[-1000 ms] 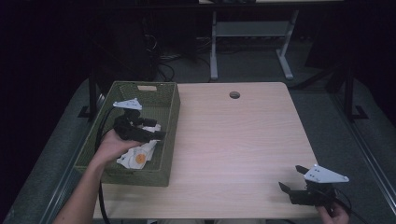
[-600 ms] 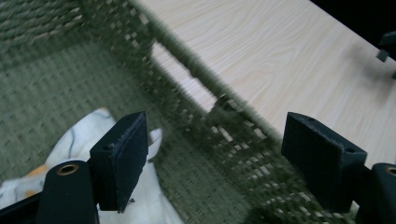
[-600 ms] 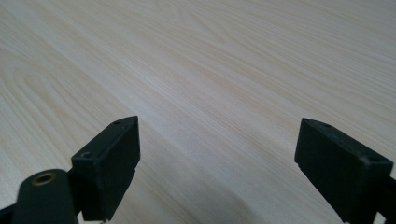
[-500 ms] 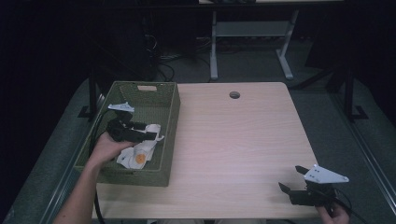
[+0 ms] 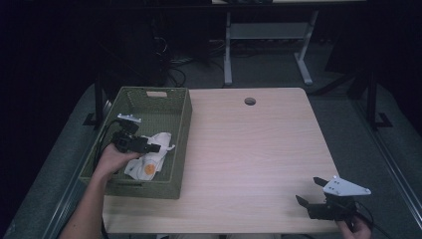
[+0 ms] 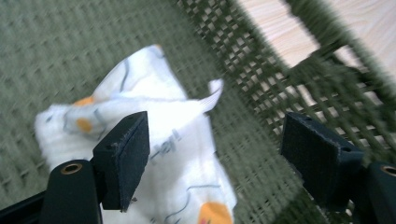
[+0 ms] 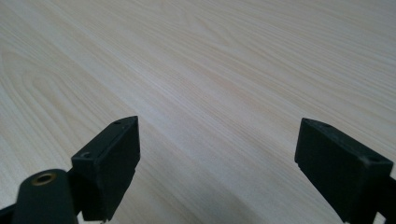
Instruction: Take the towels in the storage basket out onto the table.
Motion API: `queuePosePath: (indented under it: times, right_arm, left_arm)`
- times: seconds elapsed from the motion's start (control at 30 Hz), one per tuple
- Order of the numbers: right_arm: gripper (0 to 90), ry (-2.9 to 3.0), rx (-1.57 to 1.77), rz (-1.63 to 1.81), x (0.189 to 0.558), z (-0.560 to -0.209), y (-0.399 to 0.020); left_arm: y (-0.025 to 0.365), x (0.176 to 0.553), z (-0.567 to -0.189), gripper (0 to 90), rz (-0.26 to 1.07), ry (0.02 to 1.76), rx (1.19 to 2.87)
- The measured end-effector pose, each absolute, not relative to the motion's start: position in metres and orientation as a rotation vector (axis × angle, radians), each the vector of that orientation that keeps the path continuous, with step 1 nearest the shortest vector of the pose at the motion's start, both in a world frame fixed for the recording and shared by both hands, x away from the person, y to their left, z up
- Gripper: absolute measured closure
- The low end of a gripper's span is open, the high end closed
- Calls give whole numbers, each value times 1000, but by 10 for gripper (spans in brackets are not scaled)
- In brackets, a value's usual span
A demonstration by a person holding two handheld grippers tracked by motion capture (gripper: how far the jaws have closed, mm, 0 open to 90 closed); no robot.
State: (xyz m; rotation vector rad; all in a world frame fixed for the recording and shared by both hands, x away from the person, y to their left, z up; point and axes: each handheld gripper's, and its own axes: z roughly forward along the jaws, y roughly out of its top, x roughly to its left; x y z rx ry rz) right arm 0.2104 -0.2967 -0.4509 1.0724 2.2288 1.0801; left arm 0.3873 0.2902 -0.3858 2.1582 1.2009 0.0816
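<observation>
Cloth (image 5: 152, 158), white with orange spots, lies inside the green basket (image 5: 181, 124), near its desk-side wall. Since a moment ago the left gripper (image 5: 155, 148) has drawn back toward the basket's front, jaws spread over it, likely lining up a pinch. The right gripper (image 5: 311, 191) waits spread.

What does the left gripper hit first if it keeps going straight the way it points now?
Most likely the white cloth lying in the green basket. The left gripper is open, jaws wide, with the cloth just beyond its left jaw. Depth is unclear, so it may graze past and meet the basket's woven side wall instead.
</observation>
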Motion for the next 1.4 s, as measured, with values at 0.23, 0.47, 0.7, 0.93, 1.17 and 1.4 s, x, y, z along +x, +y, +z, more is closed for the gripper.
queuePosePath:
  times: [0.23,0.47,0.7,0.93,1.17,1.4]
  right_arm:
    - [139,2229,1056,1079,210,-450,-296]
    - [139,2236,1050,1081,211,-450,-295]
    - [139,2238,1051,1084,210,-450,-295]
    - [139,2245,1052,1086,212,-451,-294]
    - [138,2238,1054,1091,211,-451,-295]
    - [138,2240,1050,1095,211,-450,-294]
  left_arm:
    - [292,390,-395,285,83,1264,2199]
    - [287,396,-404,325,90,1361,2327]
    - [284,402,-410,325,62,1396,2353]
    - [281,406,-421,321,46,1465,2425]
    - [274,407,-427,342,69,1474,2502]
    - [267,408,-427,387,107,1486,2539]
